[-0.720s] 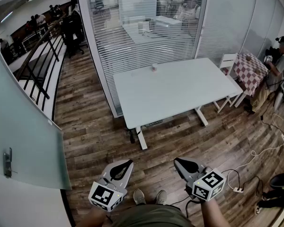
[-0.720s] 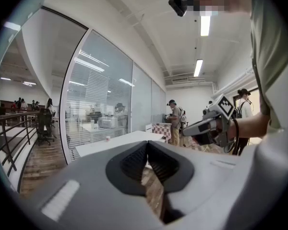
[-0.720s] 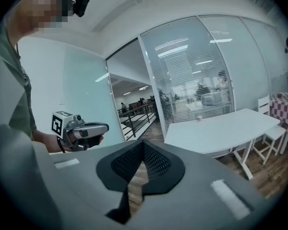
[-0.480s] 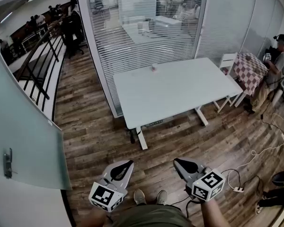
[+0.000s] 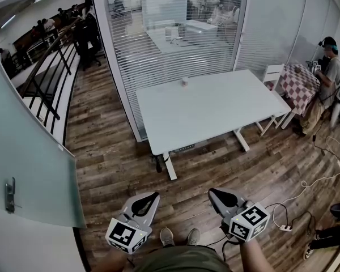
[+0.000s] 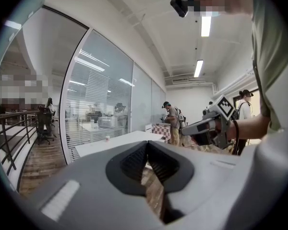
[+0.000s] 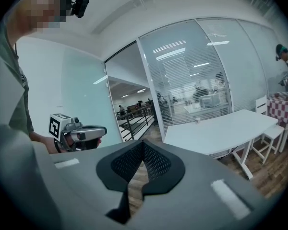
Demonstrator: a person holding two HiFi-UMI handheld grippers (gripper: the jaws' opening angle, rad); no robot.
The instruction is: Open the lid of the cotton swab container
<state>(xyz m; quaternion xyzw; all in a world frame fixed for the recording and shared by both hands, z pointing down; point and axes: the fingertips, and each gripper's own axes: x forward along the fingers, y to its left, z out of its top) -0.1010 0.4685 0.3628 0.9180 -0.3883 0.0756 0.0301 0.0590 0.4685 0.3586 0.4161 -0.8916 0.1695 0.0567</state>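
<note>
White rectangular table [image 5: 215,109], centre of the head view, standing on pale legs on a wood-plank floor [image 5: 113,163]. One small container [image 5: 185,81] stands upright on the tabletop, close to the far edge and toward the table's upper left corner; its details are too small to make out. Lower right of the frame: a white power strip [image 5: 284,227] with a looping cable lies on the planks. Right edge: a smaller table with a checked cloth [image 5: 301,84] and, just beside it, a white chair [image 5: 272,72] stand on the same floor.
</note>
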